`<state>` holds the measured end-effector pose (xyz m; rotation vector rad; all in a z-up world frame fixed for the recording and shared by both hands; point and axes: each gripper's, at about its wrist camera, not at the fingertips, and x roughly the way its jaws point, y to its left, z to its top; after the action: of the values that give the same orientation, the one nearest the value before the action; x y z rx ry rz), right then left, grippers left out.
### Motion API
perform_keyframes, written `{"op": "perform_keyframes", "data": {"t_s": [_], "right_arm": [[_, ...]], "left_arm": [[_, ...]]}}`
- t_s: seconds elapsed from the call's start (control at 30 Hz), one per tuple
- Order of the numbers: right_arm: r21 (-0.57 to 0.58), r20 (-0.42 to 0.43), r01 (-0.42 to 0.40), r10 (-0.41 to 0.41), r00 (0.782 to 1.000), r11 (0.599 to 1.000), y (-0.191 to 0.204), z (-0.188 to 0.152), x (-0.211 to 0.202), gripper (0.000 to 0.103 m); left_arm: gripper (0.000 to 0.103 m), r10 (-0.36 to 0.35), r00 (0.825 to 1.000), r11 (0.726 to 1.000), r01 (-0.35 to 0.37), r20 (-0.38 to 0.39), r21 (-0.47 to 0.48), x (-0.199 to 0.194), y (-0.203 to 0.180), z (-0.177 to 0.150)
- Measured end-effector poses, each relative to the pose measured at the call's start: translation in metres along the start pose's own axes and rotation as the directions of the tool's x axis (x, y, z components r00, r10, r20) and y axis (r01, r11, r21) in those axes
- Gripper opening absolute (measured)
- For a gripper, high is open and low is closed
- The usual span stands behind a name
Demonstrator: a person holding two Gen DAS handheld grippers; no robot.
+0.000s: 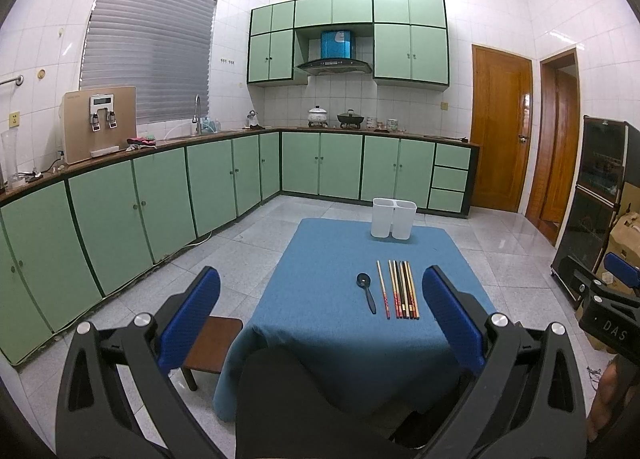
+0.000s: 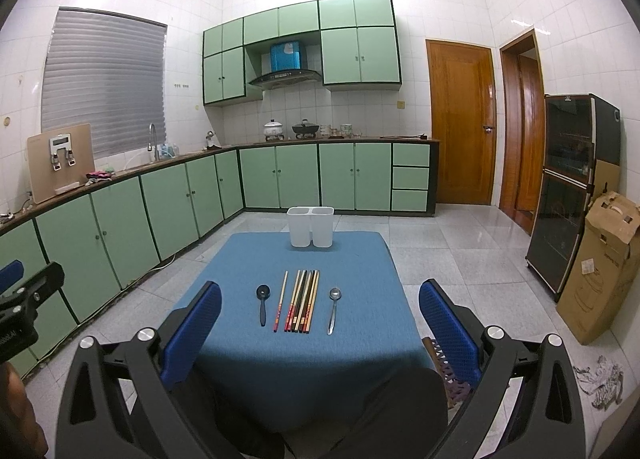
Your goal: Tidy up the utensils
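Tiled kitchen: glossy white wall tiles, speckled pale floor tiles, flat mint-green cabinet doors [image 2: 176,207] with dark trim and small round knobs. Varnished wooden door [image 2: 462,123] at the right, grain showing; beside it a tall dark glass-fronted cabinet [image 2: 572,187] and a creased cardboard box [image 2: 600,267].

Low in the middle, a square table under a matte blue cloth [image 2: 296,371], weave fine, edges draping over the near side. At the far edge of the cloth, a white plastic utensil holder [image 2: 310,227], [image 1: 393,218]: two tapered rectangular cups joined side by side, upright, smooth and slightly translucent.

Near the centre of the cloth, laid parallel and pointing toward the holder: a bundle of chopsticks [image 2: 302,301], [image 1: 404,290], slim straight sticks in wood, black and red tones, touching each other, plus one single pale chopstick [image 2: 281,301] just to the left, slightly apart. Left of that, a black spoon [image 2: 262,304], [image 1: 366,292], round bowl, matte. Right of the bundle, a metal spoon [image 2: 333,309], shiny, oval bowl; hidden behind a finger in the left wrist view.

Left gripper [image 1: 320,315] spread wide, gripping nothing: black angular frame, blue dimpled pads [image 1: 188,319], well short of the utensils. Right gripper [image 2: 320,323] likewise spread wide and empty, same blue textured pads [image 2: 450,329], hovering before the table's near edge.
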<state>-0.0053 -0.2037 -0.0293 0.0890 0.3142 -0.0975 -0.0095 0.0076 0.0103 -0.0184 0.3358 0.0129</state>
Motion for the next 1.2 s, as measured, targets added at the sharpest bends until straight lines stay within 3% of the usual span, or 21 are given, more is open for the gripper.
{"op": "perform_keyframes", "data": {"t_s": [1.2], "right_arm": [[-0.001, -0.001, -0.003, 0.003, 1.0, 1.0, 0.0009, 0.0003, -0.0002, 0.097]], "left_arm": [[0.098, -0.001, 1.0, 1.0, 0.001, -0.001, 0.001, -0.0032, 0.0009, 0.0019]]}}
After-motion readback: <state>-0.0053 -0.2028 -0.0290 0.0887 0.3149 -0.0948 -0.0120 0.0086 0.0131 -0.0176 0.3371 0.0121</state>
